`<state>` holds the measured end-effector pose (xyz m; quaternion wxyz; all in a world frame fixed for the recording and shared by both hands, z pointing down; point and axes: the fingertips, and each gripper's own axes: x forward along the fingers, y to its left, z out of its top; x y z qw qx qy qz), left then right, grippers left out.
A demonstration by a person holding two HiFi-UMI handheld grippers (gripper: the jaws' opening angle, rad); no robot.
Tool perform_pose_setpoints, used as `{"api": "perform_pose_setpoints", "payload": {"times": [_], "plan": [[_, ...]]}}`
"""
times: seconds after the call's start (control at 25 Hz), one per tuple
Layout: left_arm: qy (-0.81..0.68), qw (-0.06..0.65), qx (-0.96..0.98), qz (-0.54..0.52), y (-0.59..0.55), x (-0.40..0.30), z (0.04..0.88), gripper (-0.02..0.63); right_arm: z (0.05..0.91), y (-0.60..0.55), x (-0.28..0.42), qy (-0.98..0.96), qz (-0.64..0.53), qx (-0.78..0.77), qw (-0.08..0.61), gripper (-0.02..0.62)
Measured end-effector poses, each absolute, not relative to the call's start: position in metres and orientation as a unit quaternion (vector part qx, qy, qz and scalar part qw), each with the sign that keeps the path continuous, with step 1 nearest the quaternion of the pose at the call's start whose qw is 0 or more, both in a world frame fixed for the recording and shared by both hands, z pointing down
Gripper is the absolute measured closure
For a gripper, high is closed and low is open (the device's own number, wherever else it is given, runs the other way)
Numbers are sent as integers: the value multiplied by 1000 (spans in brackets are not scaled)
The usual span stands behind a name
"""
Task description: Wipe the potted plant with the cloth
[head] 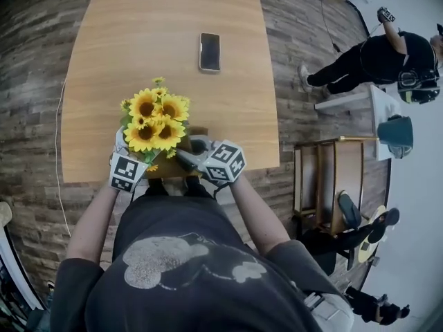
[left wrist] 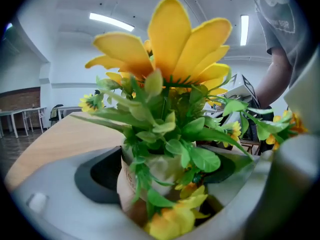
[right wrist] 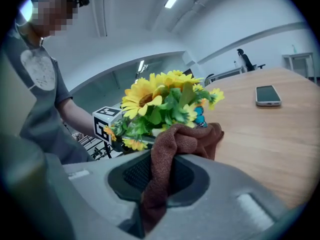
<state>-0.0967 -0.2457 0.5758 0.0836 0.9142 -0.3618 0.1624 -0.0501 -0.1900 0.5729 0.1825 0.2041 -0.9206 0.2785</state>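
Note:
A potted plant (head: 154,123) with yellow sunflowers and green leaves stands at the near edge of the wooden table (head: 159,47). My left gripper (head: 142,158) is shut on its paper-wrapped pot (left wrist: 131,184), which sits between the two dark pads, flowers rising right in front of the camera. My right gripper (head: 187,155) is just right of the plant, shut on a brown cloth (right wrist: 175,144). The cloth bunches out past the jaws and touches the lower leaves of the plant (right wrist: 160,104). In the right gripper view the left gripper's marker cube (right wrist: 106,124) shows behind the flowers.
A black phone (head: 210,51) lies flat farther out on the table, also visible as the phone (right wrist: 268,95) to the right of the plant. Another person (head: 374,57) stands at the far right near a white bench. A wooden rack (head: 332,178) stands right of the table.

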Motion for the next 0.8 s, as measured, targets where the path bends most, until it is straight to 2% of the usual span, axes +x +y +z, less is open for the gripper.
{"api": "perform_pose_setpoints", "payload": {"times": [0.28,0.36,0.4,0.56,0.8], "plan": [[-360,81,914,169,-248,-96,577,100,568,-180,-37,-903,288,283,147,538],[-376,95,907,165,-246,-102,578,39,563,-180,-25,-891,298,318,127,538],[-386,109,902,159,-243,-104,577,29,561,-179,-18,-885,303,333,119,538],[-438,162,876,121,-227,-120,569,29,556,-171,12,-871,309,366,111,538],[-509,161,839,105,-209,-142,552,60,542,-170,38,-878,299,364,81,538]]}}
